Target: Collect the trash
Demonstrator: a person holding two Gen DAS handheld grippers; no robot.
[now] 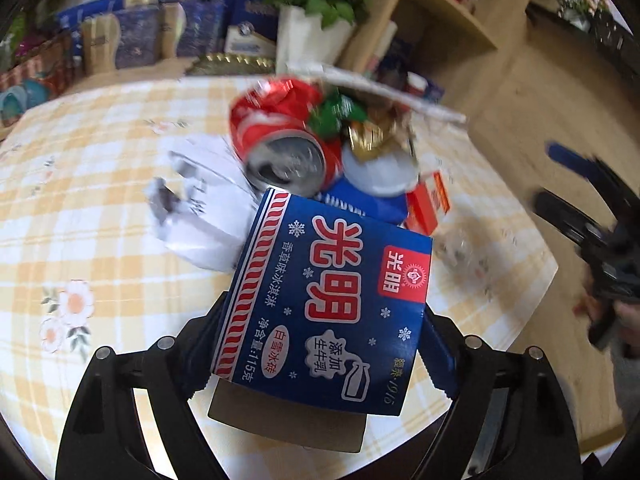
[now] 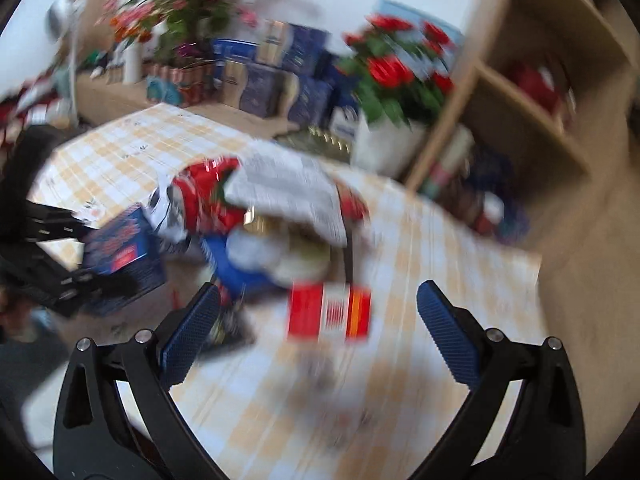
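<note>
Two grippers work over a table [image 1: 100,184] with a checked yellow cloth, where the trash lies gathered in one heap toward the far right. The left gripper [image 1: 320,344] has its jaws clamped on a blue ice-cream carton [image 1: 332,296], gripped across its width and tilted toward the heap, probably so it can be carried as one piece. Just beyond the carton lie a crushed red can [image 1: 280,136], crumpled white paper [image 1: 200,216], a sheet of newsprint [image 1: 376,88] and a small red box [image 2: 328,312], touching or overlapping. The right gripper [image 2: 316,332] hangs near the red box with its jaws wide apart and nothing between them, seemingly lined up to take it next.
</note>
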